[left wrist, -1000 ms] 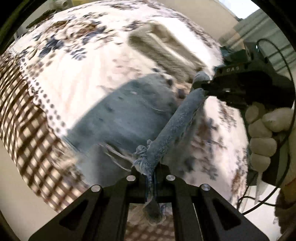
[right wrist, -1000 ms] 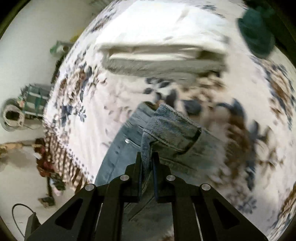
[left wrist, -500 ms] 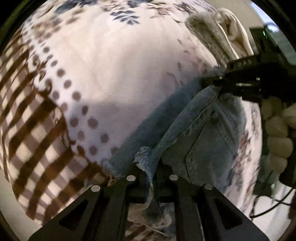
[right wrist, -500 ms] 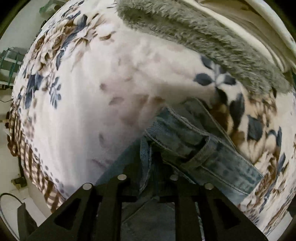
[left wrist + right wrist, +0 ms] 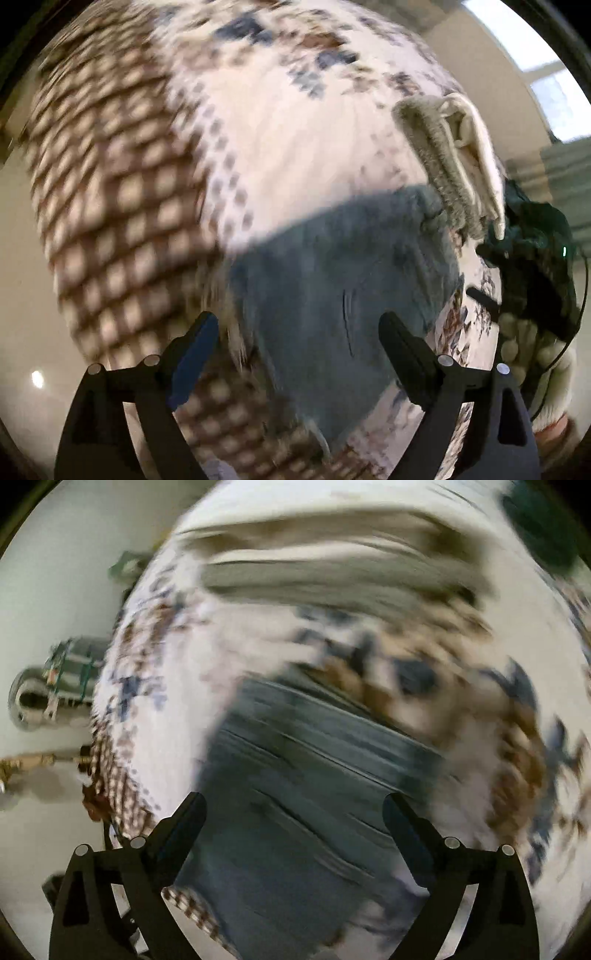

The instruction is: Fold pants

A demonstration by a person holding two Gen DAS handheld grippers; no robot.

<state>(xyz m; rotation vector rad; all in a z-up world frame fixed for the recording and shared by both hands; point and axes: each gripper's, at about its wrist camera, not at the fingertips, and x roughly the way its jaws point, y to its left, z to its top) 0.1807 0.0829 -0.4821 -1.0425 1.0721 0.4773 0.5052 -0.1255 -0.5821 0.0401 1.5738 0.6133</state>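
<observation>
The left wrist view alone shows the other tool: the black right gripper [image 5: 532, 258] at 3 o'clock, with a hand in a pale knitted glove [image 5: 532, 354] below it at 4 o'clock and a bright window [image 5: 532, 62] at 1 o'clock. The right wrist view alone shows pale floor with a grey-green bundle of clutter [image 5: 55, 694] at 9 o'clock and a dark green object [image 5: 539, 520] at 1 o'clock; it is heavily smeared by motion.

The folded blue denim pants [image 5: 343, 288] lie flat as a compact slab in front of the left gripper [image 5: 298, 330], whose jaws stand wide apart with nothing between them. A frayed whitish hem edge shows at the slab's 8 o'clock side, just beside the left fingertip. In the right wrist view the pants [image 5: 295, 812] fill the gap of the right gripper [image 5: 293, 812], whose jaws are likewise spread wide and hold nothing; stitched seam lines run diagonally across the cloth.

The pants rest on a bed cover with a white ground, blue and brown flowers and a brown checked border [image 5: 280, 122]. A folded stack of grey fleece and cream blankets [image 5: 450, 155] lies at 2 o'clock, touching the far corner of the denim. A beige wall rises behind the bed.
</observation>
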